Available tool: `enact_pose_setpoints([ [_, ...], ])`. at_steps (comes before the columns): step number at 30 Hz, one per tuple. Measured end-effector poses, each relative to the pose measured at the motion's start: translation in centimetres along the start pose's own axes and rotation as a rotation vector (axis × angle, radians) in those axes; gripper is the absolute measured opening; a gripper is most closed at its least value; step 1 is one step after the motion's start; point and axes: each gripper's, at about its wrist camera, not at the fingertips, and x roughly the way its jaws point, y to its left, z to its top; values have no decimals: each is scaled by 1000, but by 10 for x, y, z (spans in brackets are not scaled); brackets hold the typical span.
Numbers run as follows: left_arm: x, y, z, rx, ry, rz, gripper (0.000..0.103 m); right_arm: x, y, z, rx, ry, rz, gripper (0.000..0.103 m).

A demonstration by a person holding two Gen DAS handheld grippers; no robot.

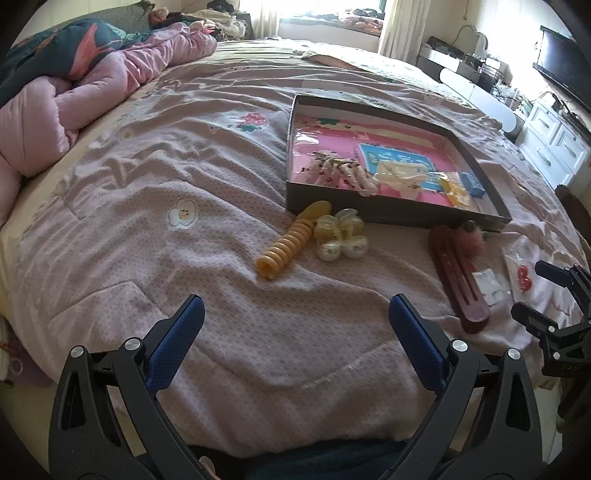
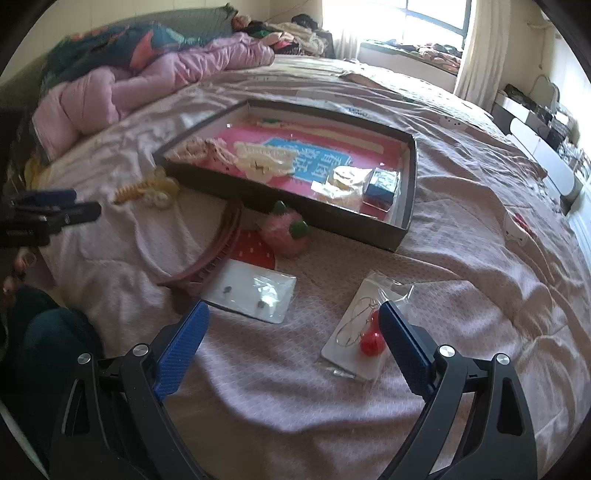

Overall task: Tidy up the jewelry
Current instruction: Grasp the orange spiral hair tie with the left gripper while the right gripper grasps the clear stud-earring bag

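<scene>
A shallow dark box (image 1: pixel 391 212) (image 2: pixel 288 210) with a pink floor lies on the bed and holds hair clips and small packets. In front of it lie a yellow coil hair tie (image 1: pixel 284 245), a pearl flower clip (image 1: pixel 341 236), a maroon headband (image 1: pixel 458 280) (image 2: pixel 218 254), a pink plush strawberry (image 2: pixel 286 234), a stud earring card (image 2: pixel 255 295) and a bagged card with red cherry earrings (image 2: pixel 364 332) (image 1: pixel 522 278). My left gripper (image 1: pixel 295 317) hovers open over bare bedspread. My right gripper (image 2: pixel 293 325) is open, its right finger beside the cherry card.
A pink quilt (image 1: pixel 66 110) and patterned pillows are bunched at the bed's far left. White drawers (image 1: pixel 554 144) and a dark screen (image 1: pixel 561 66) stand to the right of the bed. A window with curtains (image 2: pixel 436 29) is behind it. Dark trousers (image 2: pixel 44 339) show low down.
</scene>
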Motion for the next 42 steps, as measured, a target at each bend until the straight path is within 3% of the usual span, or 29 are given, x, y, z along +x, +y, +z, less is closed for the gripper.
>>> enact_pose_setpoints([
  [10,28,8,18,55,43,19,91,34,10,7,-111,68,-21,90],
  [16,38,9,30,109,59,16,77,48,16,14,-148,81,-12,90],
  [21,52,14,33,143,101,2,58,55,17,21,-153,83,6,90],
  [25,60,17,32,147,123,-36,53,60,21,27,-170,76,23,90],
  [27,62,18,32,145,125,-44,42,63,23,29,-171,76,35,90],
  [29,62,18,33,135,125,-57,30,65,24,30,-161,81,51,88],
  [31,60,19,33,124,122,-69,21,67,24,31,-143,91,90,72],
  [38,48,28,26,49,97,-110,19,60,25,27,-116,86,116,59],
  [39,44,29,24,38,92,-119,12,57,23,26,-103,85,124,56],
  [42,37,29,21,16,85,-141,12,52,17,22,-70,85,134,55],
])
